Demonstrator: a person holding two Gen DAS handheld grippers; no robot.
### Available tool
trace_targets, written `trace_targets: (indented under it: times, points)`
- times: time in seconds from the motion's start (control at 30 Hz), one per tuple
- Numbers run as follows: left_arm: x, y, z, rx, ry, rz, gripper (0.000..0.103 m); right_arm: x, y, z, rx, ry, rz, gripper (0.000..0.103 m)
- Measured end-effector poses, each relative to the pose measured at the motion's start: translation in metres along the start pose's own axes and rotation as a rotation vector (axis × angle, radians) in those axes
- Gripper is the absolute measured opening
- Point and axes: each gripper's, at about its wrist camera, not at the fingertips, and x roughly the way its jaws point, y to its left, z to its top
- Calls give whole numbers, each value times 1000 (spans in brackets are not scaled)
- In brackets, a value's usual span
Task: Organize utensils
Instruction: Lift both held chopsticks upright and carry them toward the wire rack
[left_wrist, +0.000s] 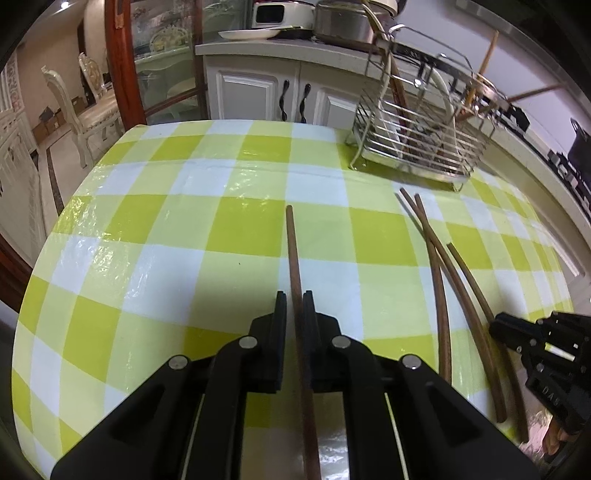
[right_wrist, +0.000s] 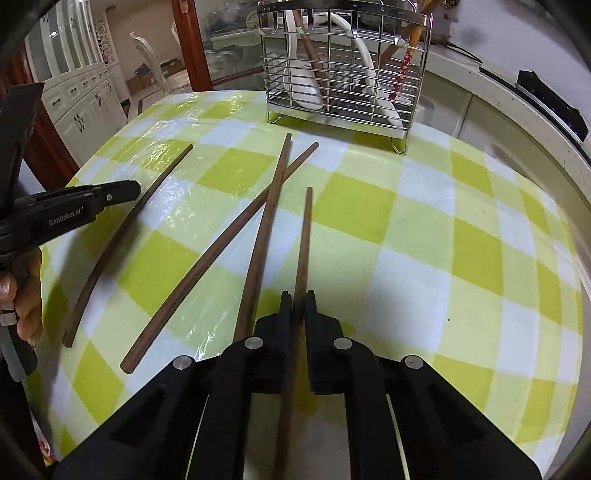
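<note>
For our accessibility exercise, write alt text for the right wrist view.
The right gripper clamps one brown chopstick over a green checked tablecloth. Three more chopsticks lie to the left, before a wire utensil rack.

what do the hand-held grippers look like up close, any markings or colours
Both are matte black plastic. The left hand-held gripper and the right hand-held gripper each have two flat, tapered fingers on angular linkage arms with round silver pivot pins. Seen from the side in the right wrist view, the left one carries white "GenRobot.AI" lettering. A pale strip runs along the inner arms. A ring is worn on the hand holding it.
</note>
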Motion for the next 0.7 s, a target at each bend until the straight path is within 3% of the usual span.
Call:
trace_targets:
  times: [0.07,0.13,0.2,0.27,0.33,0.4,0.43,0.53,0.7]
  points:
    - [3,-1,-1,13,17,15,10,0,-2,0,12,-1,14,7]
    - [7,-2,-1,21,30,20,17,-2,-3,1,18,-11,16,7]
    - [10,-7,-1,45,40,22,37,-5,-4,2,26,-20,24,7]
    - [13,-11,0,67,40,34,36,-8,-5,4,29,-29,23,7]
    - [16,-15,2,92,38,63,31,-12,-7,6,36,-39,27,7]
    - [18,-17,5,102,48,64,12,-17,-8,9,39,-52,28,7]
    - [18,-17,6,108,52,70,8,-19,-9,10,41,-57,28,7]
    - [16,-15,8,94,58,40,6,-30,-11,14,48,-83,32,7]
    - [-18,-10,13,65,-24,14,6,-44,-11,20,48,-116,27,7]
